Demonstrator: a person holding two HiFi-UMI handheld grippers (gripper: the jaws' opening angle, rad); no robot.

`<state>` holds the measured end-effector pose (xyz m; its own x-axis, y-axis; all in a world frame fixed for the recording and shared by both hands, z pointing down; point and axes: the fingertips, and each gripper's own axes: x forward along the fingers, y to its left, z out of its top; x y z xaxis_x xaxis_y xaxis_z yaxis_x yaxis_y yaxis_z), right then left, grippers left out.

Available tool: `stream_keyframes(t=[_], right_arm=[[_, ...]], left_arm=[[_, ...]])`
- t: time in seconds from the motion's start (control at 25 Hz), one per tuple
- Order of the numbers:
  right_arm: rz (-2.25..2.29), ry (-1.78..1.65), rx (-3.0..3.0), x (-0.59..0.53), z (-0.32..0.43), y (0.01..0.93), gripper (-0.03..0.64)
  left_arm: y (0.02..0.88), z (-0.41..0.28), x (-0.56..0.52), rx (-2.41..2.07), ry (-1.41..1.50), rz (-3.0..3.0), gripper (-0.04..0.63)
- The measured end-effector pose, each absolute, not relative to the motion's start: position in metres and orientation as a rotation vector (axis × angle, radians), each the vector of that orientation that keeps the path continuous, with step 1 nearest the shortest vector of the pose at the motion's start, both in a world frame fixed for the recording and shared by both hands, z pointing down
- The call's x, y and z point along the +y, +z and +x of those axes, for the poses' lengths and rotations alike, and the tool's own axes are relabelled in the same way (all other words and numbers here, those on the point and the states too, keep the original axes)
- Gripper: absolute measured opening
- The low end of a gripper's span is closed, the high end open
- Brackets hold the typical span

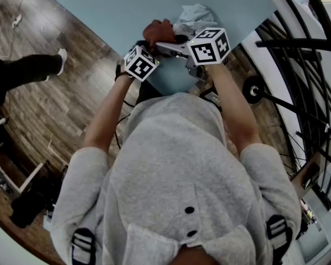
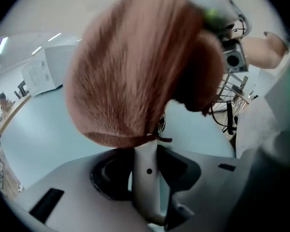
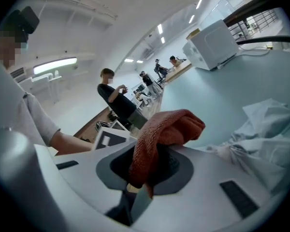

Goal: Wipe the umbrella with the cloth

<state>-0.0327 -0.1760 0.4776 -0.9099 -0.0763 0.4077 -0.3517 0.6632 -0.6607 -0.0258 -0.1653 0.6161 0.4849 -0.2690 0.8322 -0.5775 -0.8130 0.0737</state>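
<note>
Pale-blue worktop (image 1: 99, 10), wood floor (image 1: 49, 115) to its left. Over it the left tongs (image 2: 157, 146) stand wide apart w/ nothing pinched – the rust cloth (image 2: 130, 76) only brushes one tip. The right tongs (image 3: 135, 190) are clamped on that cloth (bunched up). The umbrella (image 3: 268, 129) lies crumpled on the worktop further right, untouched. Risk: loose cloth snags its fabric & drags it off the edge. Open-plan room – people (image 3: 113, 98) in the bkgd.

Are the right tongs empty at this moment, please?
No, the right gripper view shows the right gripper pinching a reddish-brown cloth between its tongs.
</note>
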Motion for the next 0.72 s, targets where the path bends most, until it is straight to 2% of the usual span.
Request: stream_keyframes(t=[0.24,0.72], right_arm=[[0.732,0.976,-2.257,-0.215,0.027,0.535,0.075],[0.962,0.842,-2.159,-0.247,0.07,0.531,0.075]], left_arm=[[0.615,-0.026,-0.165,-0.706,1.244,2.404,0.161],[0.614,-0.027,-0.169,-0.706,1.257,2.399,0.161]])
